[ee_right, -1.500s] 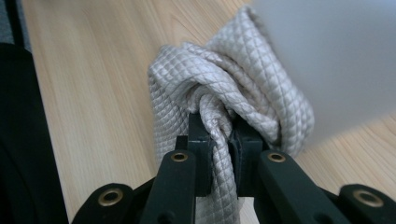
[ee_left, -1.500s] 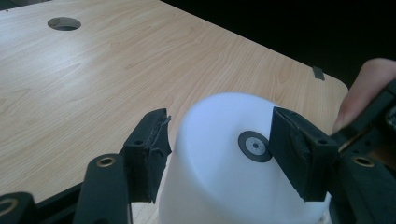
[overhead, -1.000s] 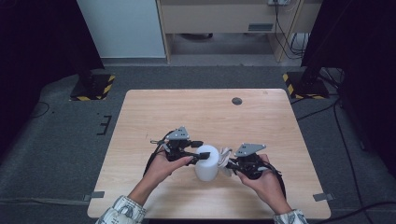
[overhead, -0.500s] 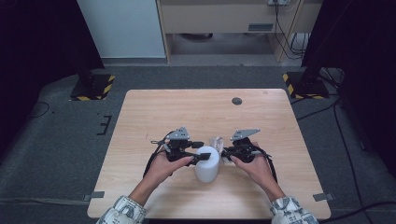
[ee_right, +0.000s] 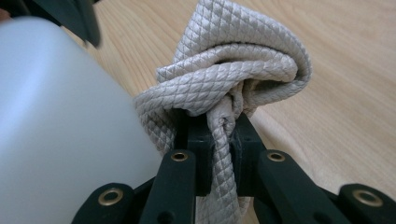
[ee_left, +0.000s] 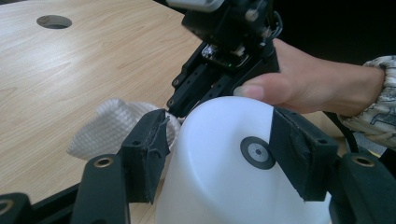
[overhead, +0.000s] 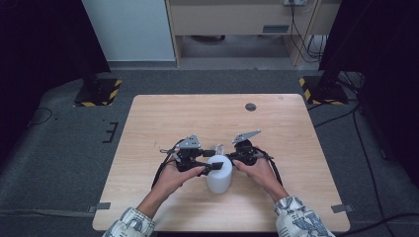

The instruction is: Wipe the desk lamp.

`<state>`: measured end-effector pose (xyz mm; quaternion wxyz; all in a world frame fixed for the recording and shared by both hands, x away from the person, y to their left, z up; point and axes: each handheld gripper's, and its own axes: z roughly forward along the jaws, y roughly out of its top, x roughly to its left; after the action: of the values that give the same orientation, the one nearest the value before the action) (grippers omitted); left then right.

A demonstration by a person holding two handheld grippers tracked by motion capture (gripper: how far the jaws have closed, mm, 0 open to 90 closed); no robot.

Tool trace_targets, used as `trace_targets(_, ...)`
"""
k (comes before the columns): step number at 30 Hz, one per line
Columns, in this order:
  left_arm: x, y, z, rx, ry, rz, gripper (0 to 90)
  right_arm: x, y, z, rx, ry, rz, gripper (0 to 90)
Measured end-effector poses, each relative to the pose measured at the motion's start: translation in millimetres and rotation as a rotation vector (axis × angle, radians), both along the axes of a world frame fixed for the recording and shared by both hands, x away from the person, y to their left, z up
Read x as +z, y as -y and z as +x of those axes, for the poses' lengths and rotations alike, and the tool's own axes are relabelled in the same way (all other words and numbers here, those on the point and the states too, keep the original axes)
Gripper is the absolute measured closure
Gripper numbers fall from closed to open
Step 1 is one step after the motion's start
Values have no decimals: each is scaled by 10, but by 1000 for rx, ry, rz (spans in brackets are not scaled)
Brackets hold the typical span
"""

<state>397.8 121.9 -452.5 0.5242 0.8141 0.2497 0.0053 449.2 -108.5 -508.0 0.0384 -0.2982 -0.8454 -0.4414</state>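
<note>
Looks about midway: the white container [ee_left: 233, 172] is held by the left gripper [ee_left: 219, 154], the quilted cloth [ee_right: 233, 70] pinched in the right gripper [ee_right: 219, 140], wiping probably left.

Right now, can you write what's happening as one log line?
left gripper: shut on white cup | right gripper: shut on quilted cloth | cloth beside cup | table

far table [overhead: 217, 116]: open | near centre: white container [overhead: 219, 174], cloth [ee_right: 233, 79] block
</note>
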Motion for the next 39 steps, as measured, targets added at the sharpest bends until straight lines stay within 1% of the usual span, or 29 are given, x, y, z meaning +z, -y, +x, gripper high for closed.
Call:
trace_targets(3,-3,-2,4,-1,-4,-3,366,-38,-4,18,5,-9,-30,815)
trace_targets(5,-5,-2,4,0,-4,-4,365,-26,6,16,-1,-6,-33,815)
trace_targets(7,-6,-2,6,1,-5,-5,364,13,31,16,-7,-8,-5,815)
trace_targets(9,-8,-3,9,0,-7,-7,362,78,64,16,-8,-4,46,815)
trace_targets(10,-9,-3,10,0,-8,-8,362,105,69,9,-7,-2,60,815)
trace_targets(11,-10,-3,10,1,-9,-8,361,111,63,0,-2,4,56,815)
trace_targets(12,-10,-3,9,1,-10,-8,360,103,45,-14,3,9,34,815)
trace_targets(13,-9,-2,7,2,-9,-7,360,83,29,-25,4,20,0,815)
trace_targets(15,-8,-2,5,2,-7,-6,361,26,8,-40,7,24,-68,815)
trace_targets(16,-8,-2,5,2,-7,-6,361,13,7,-46,5,24,-87,814)
trace_targets(19,-5,-1,3,3,-4,-3,361,-16,17,-68,12,45,-144,814)
trace_targets(20,-7,-1,4,3,-6,-5,360,-14,24,-71,11,49,-150,814)
trace_targets(23,-5,-1,2,3,-4,-3,360,41,60,-72,-4,50,-113,814)
trace_targets(25,-5,-1,1,4,-3,-2,361,101,92,-75,-12,51,-52,814)
trace_targets(26,-7,-2,3,4,-5,-4,361,115,95,-80,-11,52,-46,814)
trace_targets(29,-10,-4,3,5,-9,-8,362,105,75,-104,3,61,-81,814)
trace_targets(30,-10,-3,2,5,-9,-8,362,85,69,-111,5,60,-103,814)
trace_targets(32,-9,-3,1,5,-7,-7,362,51,68,-111,5,54,-119,814)
trace_targets(34,-7,-3,-2,5,-3,-4,360,42,79,-106,-9,60,-131,813)
trace_targets(35,-5,-2,-5,5,3,-2,360,53,93,-101,-13,66,-132,813)
trace_targets(37,2,0,-13,9,12,7,345,101,133,-100,-39,82,-112,813)
trace_targets(38,8,1,-17,5,12,9,311,130,159,-104,-53,91,-107,812)
trace_targets(39,14,4,-24,3,9,12,256,159,186,-117,-63,97,-112,812)
